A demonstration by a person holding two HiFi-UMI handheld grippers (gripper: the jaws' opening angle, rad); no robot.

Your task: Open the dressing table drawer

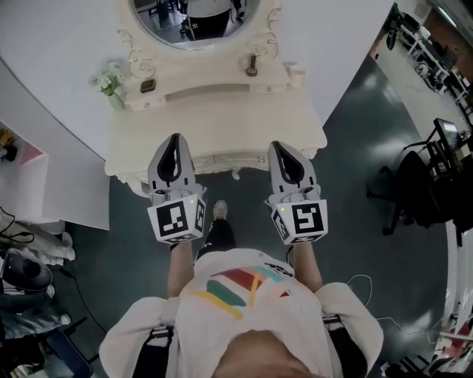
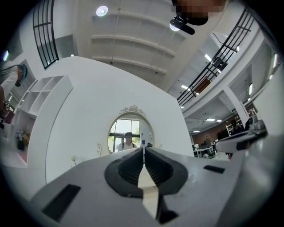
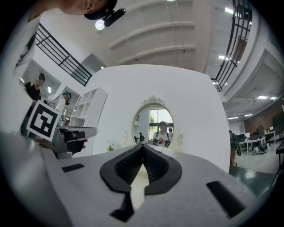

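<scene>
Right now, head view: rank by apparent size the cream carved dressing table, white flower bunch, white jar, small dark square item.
1. cream carved dressing table, by far the largest
2. white flower bunch
3. white jar and small dark square item: look alike, not ranked

The dressing table [image 1: 222, 127] wears smooth cream paint with a soft sheen, and its carved scrolls are coated just as evenly. The oval mirror [image 1: 196, 18] at its far edge is glossy glass. The left gripper [image 1: 175, 139] and right gripper [image 1: 278, 145] have matt grey plastic shells, and their inner pads [image 2: 128, 168] are black, ribbed and dull. The dark floor [image 1: 362, 125] is polished and throws back light. The person's shirt [image 1: 244, 317] is soft white cloth.
</scene>
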